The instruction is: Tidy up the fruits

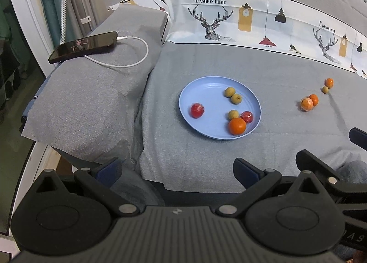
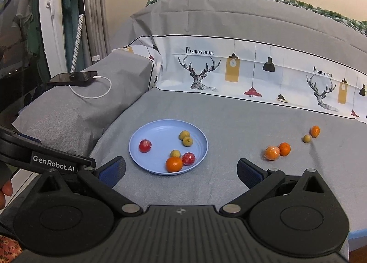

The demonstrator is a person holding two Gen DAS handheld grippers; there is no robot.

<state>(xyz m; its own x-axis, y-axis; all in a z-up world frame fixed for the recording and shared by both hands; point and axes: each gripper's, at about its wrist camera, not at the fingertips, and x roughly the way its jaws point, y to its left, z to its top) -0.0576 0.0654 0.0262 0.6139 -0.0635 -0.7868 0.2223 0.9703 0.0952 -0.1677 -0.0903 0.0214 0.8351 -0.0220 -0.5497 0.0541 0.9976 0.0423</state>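
Both grippers, left gripper (image 1: 177,171) and right gripper (image 2: 181,171), are hovering with jaws apart and empty; four loose fruits (image 2: 284,149) are lying on the bed right of the blue plate (image 2: 137,148), likely rolling on soft cloth if nudged.

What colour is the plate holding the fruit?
Light blue, plain. The plate shows best in the left wrist view.

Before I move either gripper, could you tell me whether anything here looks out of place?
Yes: four fruits lie loose on the grey cloth, right of the blue plate: a wrapped orange touching a bare orange, and farther back a small orange beside a green fruit. Six others are on the plate. Nothing looks spilled or damaged.
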